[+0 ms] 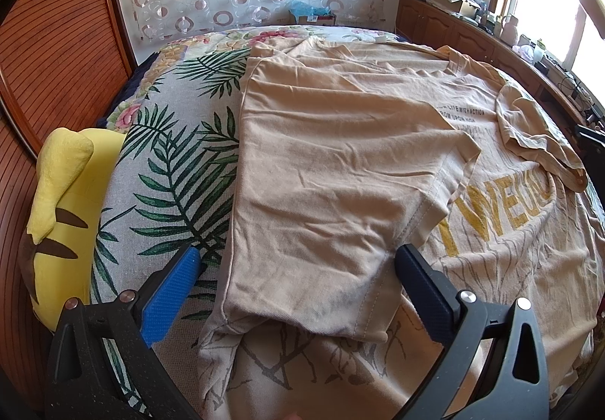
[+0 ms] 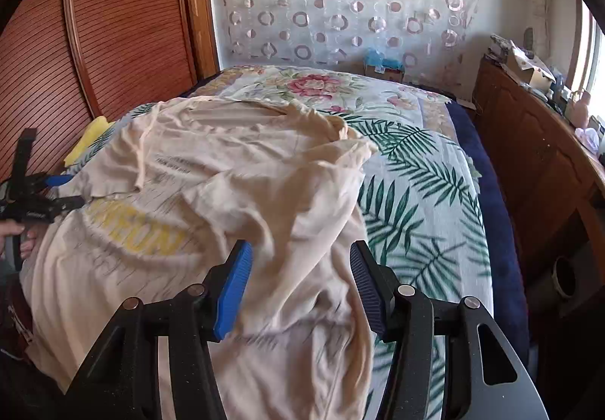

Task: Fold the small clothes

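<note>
A beige T-shirt (image 1: 340,163) with a yellow print (image 1: 503,216) lies spread on the bed, its left side and sleeve folded over the front. My left gripper (image 1: 298,257) is open wide just above the lower end of that folded panel, touching nothing. In the right wrist view the same shirt (image 2: 227,163) lies rumpled, with its right side turned loosely inward. My right gripper (image 2: 300,248) hovers over that turned part with its jaws apart; cloth lies below them and the pads (image 2: 234,287) do not press on it. The left gripper (image 2: 64,193) shows at the far left, open, with a hand (image 2: 15,231) behind it.
The bed wears a leaf and flower bedspread (image 2: 416,193). A yellow plush toy (image 1: 64,193) lies by the bed's left edge, against a slatted wooden wardrobe (image 1: 56,23). A wooden sideboard (image 2: 529,155) with clutter runs along the right wall under the window.
</note>
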The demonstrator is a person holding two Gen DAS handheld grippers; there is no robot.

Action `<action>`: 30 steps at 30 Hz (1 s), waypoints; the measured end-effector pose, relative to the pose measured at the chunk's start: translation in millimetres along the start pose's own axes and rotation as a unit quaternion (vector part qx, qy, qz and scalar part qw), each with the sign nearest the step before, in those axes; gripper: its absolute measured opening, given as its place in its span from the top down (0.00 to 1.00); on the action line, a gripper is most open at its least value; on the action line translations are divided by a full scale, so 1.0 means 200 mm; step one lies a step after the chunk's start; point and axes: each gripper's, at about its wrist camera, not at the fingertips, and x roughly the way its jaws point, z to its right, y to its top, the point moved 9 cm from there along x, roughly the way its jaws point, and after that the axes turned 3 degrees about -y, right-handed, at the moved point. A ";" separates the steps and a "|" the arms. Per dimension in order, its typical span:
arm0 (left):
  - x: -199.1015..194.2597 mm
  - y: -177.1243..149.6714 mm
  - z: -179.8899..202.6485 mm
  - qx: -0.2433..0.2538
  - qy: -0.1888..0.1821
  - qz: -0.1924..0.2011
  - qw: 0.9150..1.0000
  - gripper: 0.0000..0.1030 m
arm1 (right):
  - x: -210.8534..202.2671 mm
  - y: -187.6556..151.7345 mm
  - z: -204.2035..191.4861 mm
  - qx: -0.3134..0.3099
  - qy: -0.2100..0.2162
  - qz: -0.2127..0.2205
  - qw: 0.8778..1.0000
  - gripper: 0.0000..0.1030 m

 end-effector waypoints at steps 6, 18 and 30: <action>-0.15 0.11 -0.07 -0.010 0.002 0.057 0.998 0.00 | 0.24 0.14 0.09 0.023 0.011 -0.024 0.999 0.46; -0.03 0.47 -0.24 -0.012 0.023 0.080 0.996 0.00 | 0.69 0.33 0.18 0.058 0.036 -0.063 0.996 0.46; 0.23 0.63 -0.26 -0.001 0.012 0.054 0.998 0.00 | 0.78 0.56 0.29 0.029 0.007 -0.001 1.000 0.94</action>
